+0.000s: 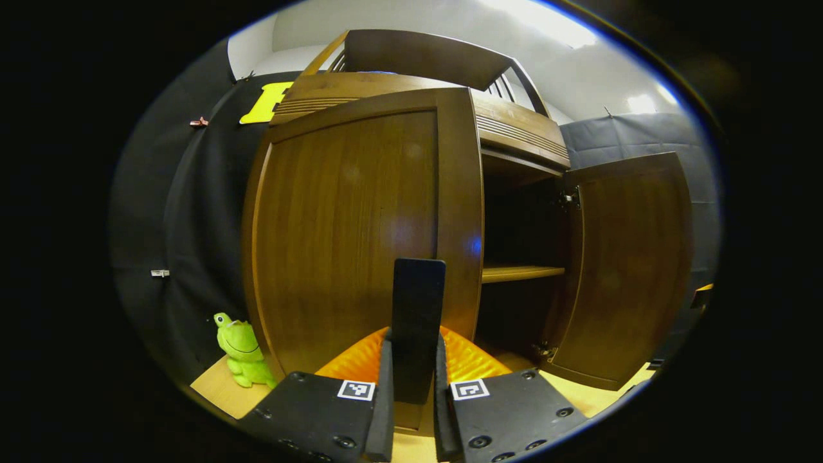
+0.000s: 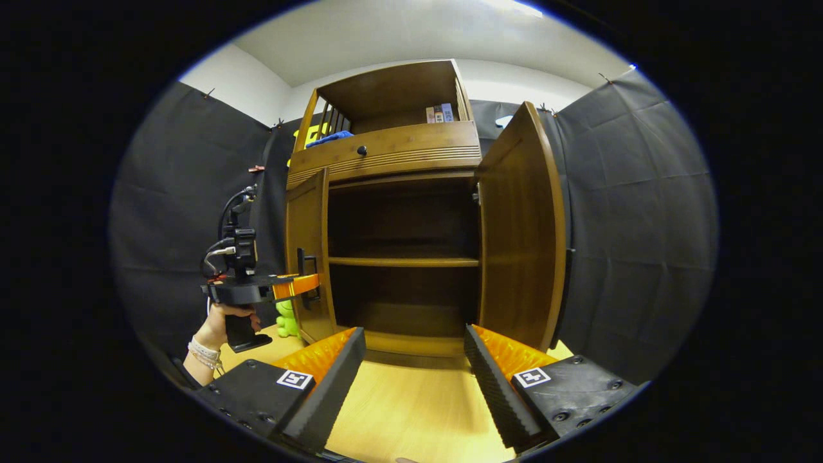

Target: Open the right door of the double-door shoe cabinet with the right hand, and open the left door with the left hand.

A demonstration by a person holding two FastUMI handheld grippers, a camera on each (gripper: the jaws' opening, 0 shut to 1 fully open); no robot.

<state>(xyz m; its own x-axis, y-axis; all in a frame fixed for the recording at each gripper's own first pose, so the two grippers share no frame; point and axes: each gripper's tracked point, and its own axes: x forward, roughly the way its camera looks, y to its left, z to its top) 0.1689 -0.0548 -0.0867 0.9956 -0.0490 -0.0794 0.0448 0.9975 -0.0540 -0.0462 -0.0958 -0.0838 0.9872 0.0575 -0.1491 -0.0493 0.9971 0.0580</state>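
**Left door: handle gripped, swing pending**

Status: right door (image 2: 517,231) of the shoe cabinet (image 2: 392,151) stands wide open, so I judge step 1 done. Left door (image 1: 350,238) is only slightly ajar; step 2 is in hand.

Left hand-held gripper (image 1: 411,379): fingers pressed together on the dark upright door handle (image 1: 418,308), which sits betw. them at the door's inner edge. In the right gripper view I see the same unit (image 2: 257,289) held by a hand (image 2: 228,315) at that handle.

Right hand-held gripper (image 2: 415,363): spread, holding nothing, hovering in front of the cabinet, above the wooden floor (image 2: 411,405).

Next move, as I judge it: pull the handle outward along an arc about the left hinge, keeping the grip square so it doesn't slip.

Surroundings: a green frog toy (image 1: 243,350) sits on the floor just left of the cabinet, near the door's swing path; possible obstruction. Inside shelf (image 2: 402,262) is bare. Black cloth wall close on both sides.
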